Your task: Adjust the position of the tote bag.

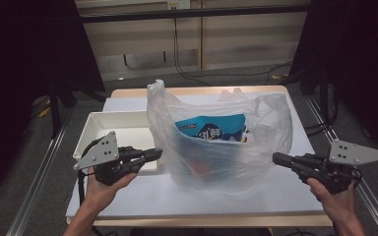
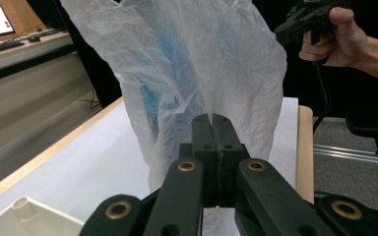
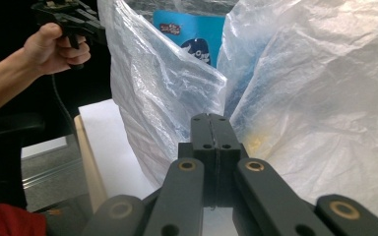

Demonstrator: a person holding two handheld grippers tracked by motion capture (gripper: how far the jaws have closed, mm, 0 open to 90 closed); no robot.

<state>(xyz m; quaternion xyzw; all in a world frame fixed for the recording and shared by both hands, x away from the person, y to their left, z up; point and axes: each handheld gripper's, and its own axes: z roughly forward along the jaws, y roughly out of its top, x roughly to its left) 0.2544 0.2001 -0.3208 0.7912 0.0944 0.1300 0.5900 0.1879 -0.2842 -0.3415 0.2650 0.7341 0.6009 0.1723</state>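
High view: the table [image 1: 142, 196] carries a white surface sheet with a wooden edge. At its centre stands a translucent plastic bag [image 1: 256, 147], upright, mouth open at the top, handles raised. Inside the bag a blue snack packet [image 1: 211, 127] leans upright, its printed face toward the camera; an orange item low in the bag is too blurred to identify. A white plastic tray [image 1: 98, 123] lies to the left of the bag, touching or just beside its wall.

Left gripper [image 1: 156, 154]: held in the person's left hand [image 1: 101, 189], tips over the near right corner of the tray, just beside the left wall of the bag. In the left gripper view the left gripper [image 2: 218, 120] has its jaws pressed together with nothing between them, and the bag [image 2: 192, 64] stands directly ahead; whether the tips touch the film cannot be determined.

Right gripper [image 1: 277, 158]: held in the person's right hand [image 1: 337, 199], tips at the right wall of the bag. In the right gripper view the right gripper [image 3: 212, 119] has its jaws closed together, empty, facing the bag [image 3: 325, 113], with the packet [image 3: 194, 37] visible through the open mouth.
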